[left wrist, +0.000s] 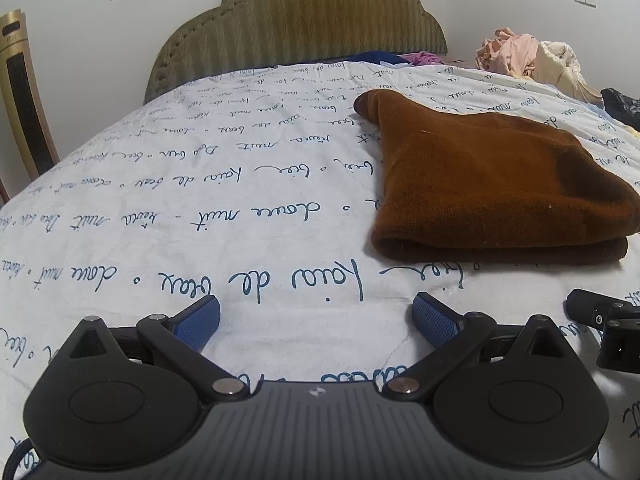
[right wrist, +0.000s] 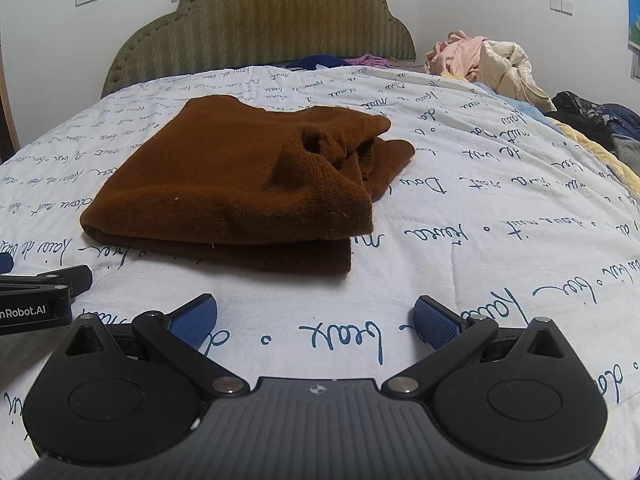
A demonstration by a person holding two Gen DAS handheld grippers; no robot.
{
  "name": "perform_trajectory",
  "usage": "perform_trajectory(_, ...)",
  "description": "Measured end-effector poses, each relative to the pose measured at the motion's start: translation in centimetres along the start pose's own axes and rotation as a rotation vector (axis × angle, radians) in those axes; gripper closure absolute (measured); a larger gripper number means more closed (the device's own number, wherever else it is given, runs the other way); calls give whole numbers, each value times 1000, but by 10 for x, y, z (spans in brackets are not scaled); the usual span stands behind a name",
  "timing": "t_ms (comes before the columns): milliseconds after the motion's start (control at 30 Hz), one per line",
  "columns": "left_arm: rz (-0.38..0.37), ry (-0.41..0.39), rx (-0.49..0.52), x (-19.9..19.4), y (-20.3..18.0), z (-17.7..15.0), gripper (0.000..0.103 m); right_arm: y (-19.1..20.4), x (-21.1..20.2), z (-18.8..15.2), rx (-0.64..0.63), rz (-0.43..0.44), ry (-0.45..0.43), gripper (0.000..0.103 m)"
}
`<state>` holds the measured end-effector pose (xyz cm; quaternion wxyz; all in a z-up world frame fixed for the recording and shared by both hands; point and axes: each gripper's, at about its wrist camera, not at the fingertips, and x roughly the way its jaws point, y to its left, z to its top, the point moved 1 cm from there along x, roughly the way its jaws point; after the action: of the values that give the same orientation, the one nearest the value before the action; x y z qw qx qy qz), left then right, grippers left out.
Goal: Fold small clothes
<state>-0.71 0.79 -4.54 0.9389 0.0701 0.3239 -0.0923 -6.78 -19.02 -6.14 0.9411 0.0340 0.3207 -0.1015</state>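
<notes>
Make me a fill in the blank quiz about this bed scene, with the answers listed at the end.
1. The folded sweater is ____ in colour.
2. Both the left tool and the right tool have their jaws ____.
3. The sweater lies on a white bedspread printed with blue ____.
4. A pile of unfolded clothes sits near the ____ of the bed.

Answers: brown; open; handwriting; headboard

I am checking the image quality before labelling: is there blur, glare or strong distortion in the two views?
Left wrist view: strong fisheye bending curves the bedspread, dark vignette in the corners, no glare; the brown garment is sharp. Right wrist view: same bending, even soft light, only a faint shadow under the brown garment; the clothes pile looks a little soft.
</notes>
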Motion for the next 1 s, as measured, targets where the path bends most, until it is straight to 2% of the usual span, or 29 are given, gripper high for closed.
perform_trajectory(1000, -5, 6, -7, 2, 2, 0, 0, 4, 1, 0, -14, -35, 2, 0)
